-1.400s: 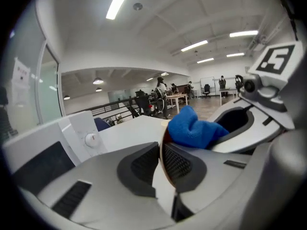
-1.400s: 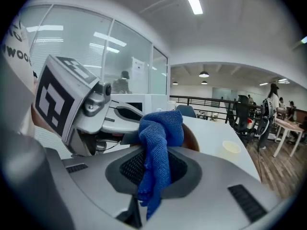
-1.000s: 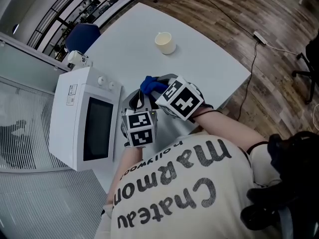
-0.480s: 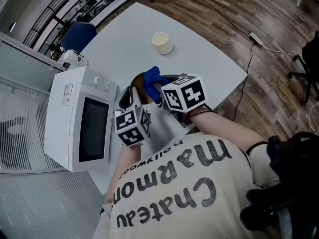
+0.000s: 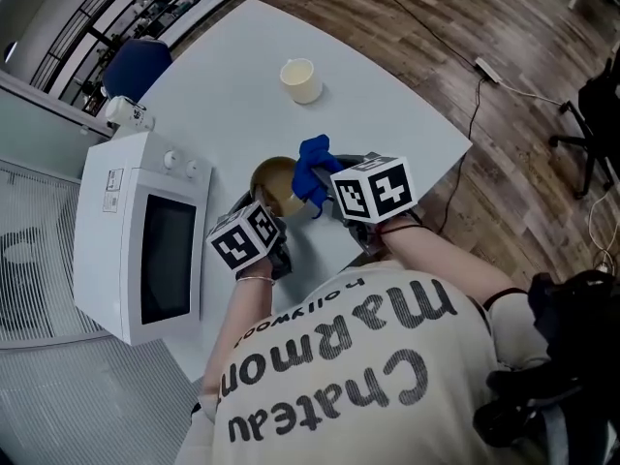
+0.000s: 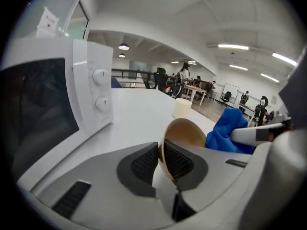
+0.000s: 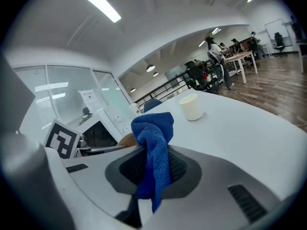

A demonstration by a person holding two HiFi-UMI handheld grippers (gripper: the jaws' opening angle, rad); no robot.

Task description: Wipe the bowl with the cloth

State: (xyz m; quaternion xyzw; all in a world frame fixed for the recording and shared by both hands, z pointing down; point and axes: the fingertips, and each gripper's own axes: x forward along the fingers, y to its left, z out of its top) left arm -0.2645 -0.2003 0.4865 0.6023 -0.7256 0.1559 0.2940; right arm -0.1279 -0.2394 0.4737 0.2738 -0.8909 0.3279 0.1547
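- Only the left gripper view shows the grip of the left tongs (image 6: 160, 155). The pads pinch the rim of a tan round bowl (image 6: 187, 131). The jaws have just been easing open a little, with the rim between them.
- Only the right gripper view shows the right tongs (image 7: 153, 164) closed tight on a blue terry cloth (image 7: 153, 147). The cloth bunches above the pads and a tail hangs below.
- From the head view, the left tongs (image 5: 266, 211) and the right tongs (image 5: 320, 190) meet over the white desk (image 5: 387, 114). The bowl (image 5: 274, 180) is tipped on edge, its hollow turned towards the cloth (image 5: 312, 168).
- The cloth (image 6: 228, 131) sits just beside the bowl's rim. No view settles whether they touch.
- A white microwave oven (image 5: 145, 240) stands at the left of the desk, close to the bowl. Its two dials (image 6: 100, 87) show best in the left gripper view.
- A cream paper cup (image 5: 298, 78) stands upright well beyond the bowl, and all three views show it (image 7: 192, 107).
- Only the gripper views take in the far room, with people at distant tables (image 6: 196, 87).
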